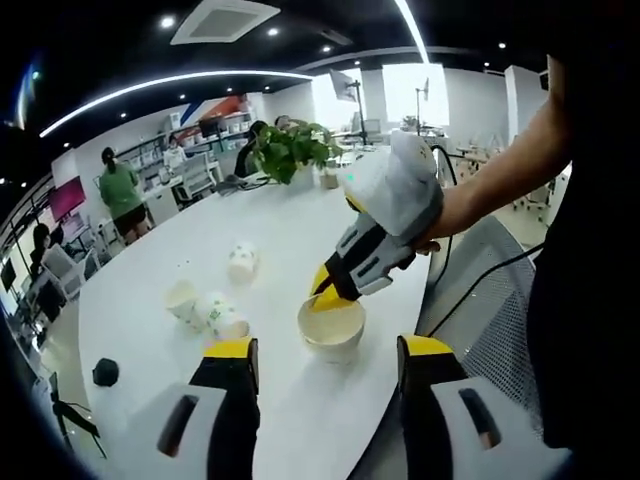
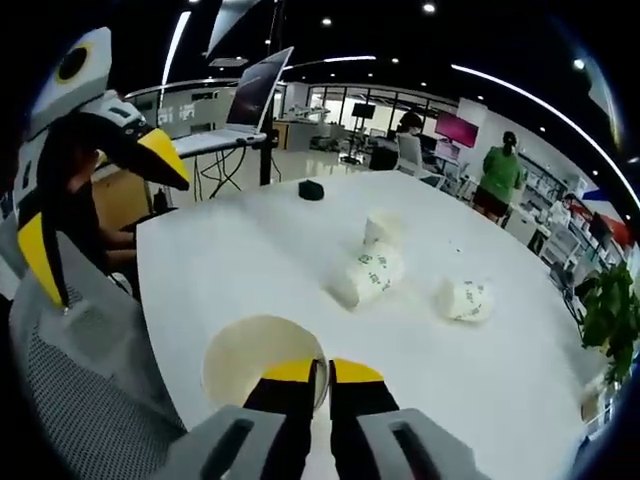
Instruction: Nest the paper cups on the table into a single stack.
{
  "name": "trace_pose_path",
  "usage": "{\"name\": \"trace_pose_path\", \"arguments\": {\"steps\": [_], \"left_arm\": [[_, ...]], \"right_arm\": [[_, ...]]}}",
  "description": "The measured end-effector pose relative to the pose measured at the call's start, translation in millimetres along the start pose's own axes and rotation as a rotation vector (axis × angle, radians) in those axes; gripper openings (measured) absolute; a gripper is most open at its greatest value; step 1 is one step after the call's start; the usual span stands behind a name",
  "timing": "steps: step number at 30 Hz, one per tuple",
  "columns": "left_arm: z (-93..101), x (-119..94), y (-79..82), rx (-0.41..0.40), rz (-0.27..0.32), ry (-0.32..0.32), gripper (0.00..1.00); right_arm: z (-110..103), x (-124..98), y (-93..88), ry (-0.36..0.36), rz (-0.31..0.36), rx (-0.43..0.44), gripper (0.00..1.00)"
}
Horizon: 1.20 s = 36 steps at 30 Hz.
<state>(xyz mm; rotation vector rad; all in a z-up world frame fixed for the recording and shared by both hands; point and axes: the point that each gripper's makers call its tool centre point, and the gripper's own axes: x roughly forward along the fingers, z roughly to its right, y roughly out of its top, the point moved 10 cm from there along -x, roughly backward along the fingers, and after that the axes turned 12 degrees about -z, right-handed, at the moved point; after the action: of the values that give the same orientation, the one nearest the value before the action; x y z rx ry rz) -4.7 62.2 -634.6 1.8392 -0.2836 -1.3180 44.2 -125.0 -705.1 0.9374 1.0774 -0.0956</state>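
An upright paper cup stands near the white table's edge. My right gripper, held by a hand, is shut on its rim; in the right gripper view the jaws pinch the wall of that cup. My left gripper hangs open just in front of the cup, one jaw to each side, touching nothing. Three more cups lie further in on their sides: one apart, two close together. They also appear in the right gripper view.
A small black object lies near the table's edge. A potted plant stands at the far end. A grey mesh chair sits beside the table by the person. People sit and stand at desks further back.
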Motion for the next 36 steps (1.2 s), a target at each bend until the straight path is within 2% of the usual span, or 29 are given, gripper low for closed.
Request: {"name": "trace_pose_path", "arguments": {"steps": [20, 25, 31, 36], "left_arm": [[-0.9, 1, -8.8, -0.021, -0.010, 0.006, 0.53], [-3.7, 2, -9.5, -0.030, -0.007, 0.006, 0.53], [-12.7, 8, -6.9, -0.040, 0.000, 0.005, 0.53], [-25.6, 17, -2.3, -0.069, 0.012, 0.014, 0.53]], "right_arm": [[-4, 4, -0.7, -0.030, -0.015, -0.038, 0.05], [-2, 1, 0.6, -0.028, 0.007, -0.002, 0.08], [4, -8, 1.1, -0.010, 0.056, 0.093, 0.13], [11, -16, -1.1, 0.024, 0.120, 0.191, 0.24]]}}
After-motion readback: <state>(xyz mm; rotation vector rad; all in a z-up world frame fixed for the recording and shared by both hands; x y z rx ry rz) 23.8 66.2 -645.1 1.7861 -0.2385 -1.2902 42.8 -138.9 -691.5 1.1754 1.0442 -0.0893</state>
